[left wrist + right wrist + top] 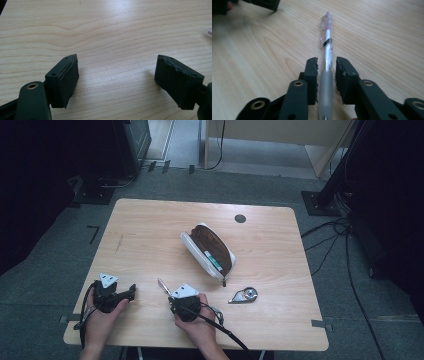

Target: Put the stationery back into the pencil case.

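Now the light, stiff, slippery pen (326, 57) is clamped at its rubber grip by the right hand-held gripper (326, 72); the left hand-held gripper (117, 80) is kept apart.

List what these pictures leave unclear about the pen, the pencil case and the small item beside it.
- Pen: right gripper view, lower end cut off by the bottom edge; whether the right hand-held gripper pads press it is unclear.
- Pencil case: high view, contents too small beyond one green-white item.
- Grey item: high view, too small to identify.
- Left hand-held gripper: open over bare table; pinkish thing at right edge cut off.
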Action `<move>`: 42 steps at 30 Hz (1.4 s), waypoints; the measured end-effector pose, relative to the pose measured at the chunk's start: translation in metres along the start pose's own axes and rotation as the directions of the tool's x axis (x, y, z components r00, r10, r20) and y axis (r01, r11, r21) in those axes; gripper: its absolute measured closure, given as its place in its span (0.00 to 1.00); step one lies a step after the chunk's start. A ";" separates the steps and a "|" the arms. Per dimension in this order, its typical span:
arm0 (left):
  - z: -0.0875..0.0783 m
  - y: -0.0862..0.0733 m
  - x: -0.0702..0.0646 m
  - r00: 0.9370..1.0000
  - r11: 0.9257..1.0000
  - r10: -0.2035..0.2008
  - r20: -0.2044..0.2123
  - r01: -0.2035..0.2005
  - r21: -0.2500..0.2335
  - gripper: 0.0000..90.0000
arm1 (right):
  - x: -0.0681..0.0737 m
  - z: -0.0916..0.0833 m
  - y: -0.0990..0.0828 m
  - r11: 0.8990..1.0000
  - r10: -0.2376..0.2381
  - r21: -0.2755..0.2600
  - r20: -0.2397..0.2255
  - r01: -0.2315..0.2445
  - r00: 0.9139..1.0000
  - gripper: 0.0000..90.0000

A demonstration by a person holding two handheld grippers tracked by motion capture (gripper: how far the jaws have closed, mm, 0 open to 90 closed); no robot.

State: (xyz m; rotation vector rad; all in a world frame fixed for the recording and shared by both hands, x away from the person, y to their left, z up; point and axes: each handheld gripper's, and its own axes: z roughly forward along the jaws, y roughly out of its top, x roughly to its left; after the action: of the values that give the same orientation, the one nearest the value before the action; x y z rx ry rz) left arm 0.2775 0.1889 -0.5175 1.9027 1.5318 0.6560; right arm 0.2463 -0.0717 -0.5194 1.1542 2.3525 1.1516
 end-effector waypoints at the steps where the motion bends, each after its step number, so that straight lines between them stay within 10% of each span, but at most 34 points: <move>1: 0.000 0.000 0.000 1.000 1.000 0.001 0.000 -0.001 0.000 0.22 | -0.002 -0.002 -0.001 1.000 -0.002 0.004 -0.009 0.002 1.000 0.77; 13: 0.000 0.000 0.000 1.000 1.000 0.001 0.001 -0.001 0.000 0.22 | 0.003 -0.013 -0.013 0.998 -0.059 -0.005 0.007 0.059 0.998 0.85; 42: 0.001 0.001 0.000 1.000 1.000 0.006 0.004 -0.006 0.004 0.21 | -0.009 -0.028 -0.008 0.999 0.015 -0.030 -0.025 -0.016 1.000 0.91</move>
State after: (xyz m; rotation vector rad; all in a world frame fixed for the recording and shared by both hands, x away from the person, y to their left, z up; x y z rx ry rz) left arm 0.2786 0.1884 -0.5174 1.9112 1.5268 0.6521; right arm 0.2326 -0.0970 -0.5079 1.1568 2.3396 1.2092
